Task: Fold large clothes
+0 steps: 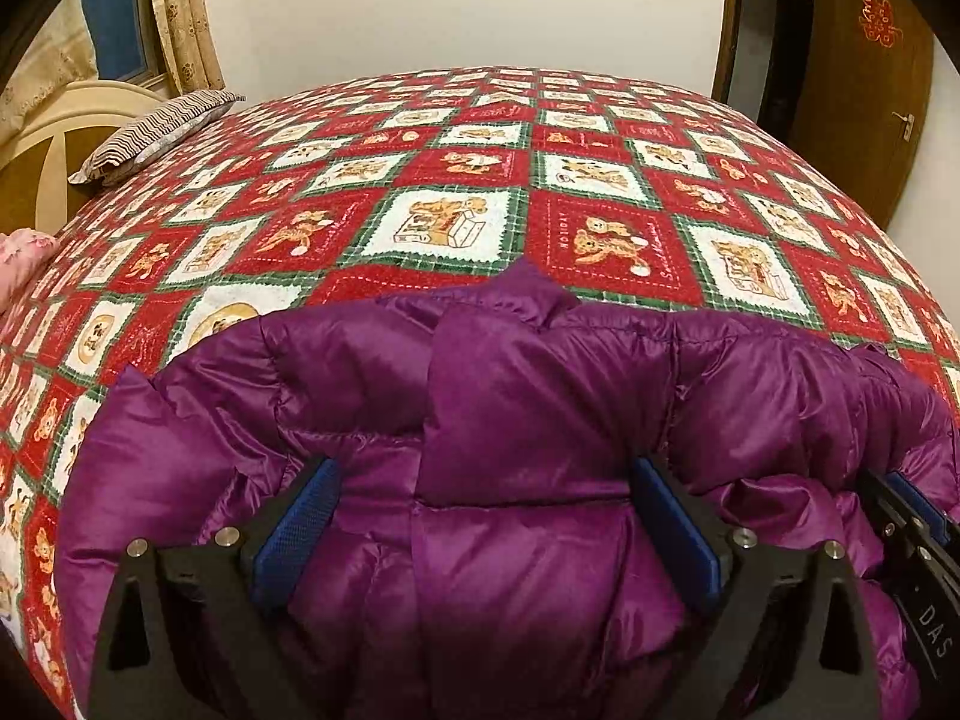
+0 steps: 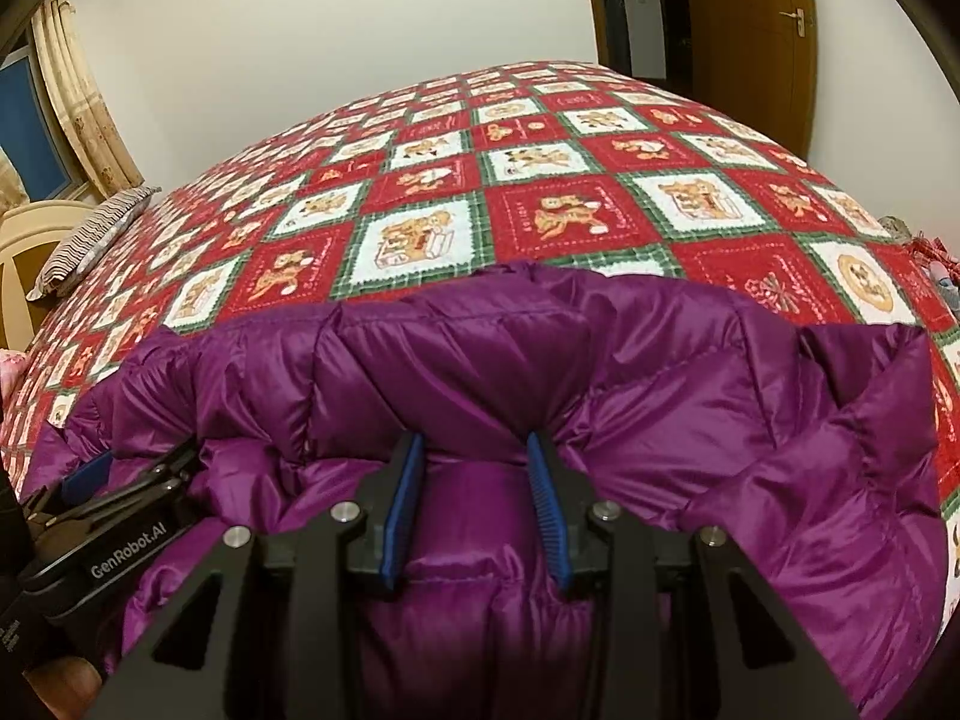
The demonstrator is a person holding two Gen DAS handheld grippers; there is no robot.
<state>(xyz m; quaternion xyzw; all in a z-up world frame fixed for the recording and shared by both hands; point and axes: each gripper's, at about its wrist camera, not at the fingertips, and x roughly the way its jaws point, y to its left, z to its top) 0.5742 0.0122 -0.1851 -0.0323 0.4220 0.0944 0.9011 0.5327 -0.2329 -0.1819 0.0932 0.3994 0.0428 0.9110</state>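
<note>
A puffy purple down jacket (image 1: 540, 372) lies bunched on the near part of a bed, its quilted bulk filling the lower half of both views. My left gripper (image 1: 483, 465) has its blue pads (image 1: 294, 528) set wide apart with a thick roll of the jacket pressed between them. My right gripper (image 2: 474, 441) is shut on a narrower fold of the jacket (image 2: 480, 360), which creases where the pads (image 2: 402, 504) pinch it. Each gripper shows in the other's view: the right one (image 1: 906, 510) at the right edge, the left one (image 2: 120, 480) at the lower left.
The bed is covered by a red, white and green bear-patterned quilt (image 1: 456, 180). A striped pillow (image 1: 150, 135) leans by the cream headboard (image 1: 72, 120) at the left. A white wall and a brown door (image 1: 864, 72) stand beyond the bed. A pink cloth (image 1: 21, 258) lies at the left edge.
</note>
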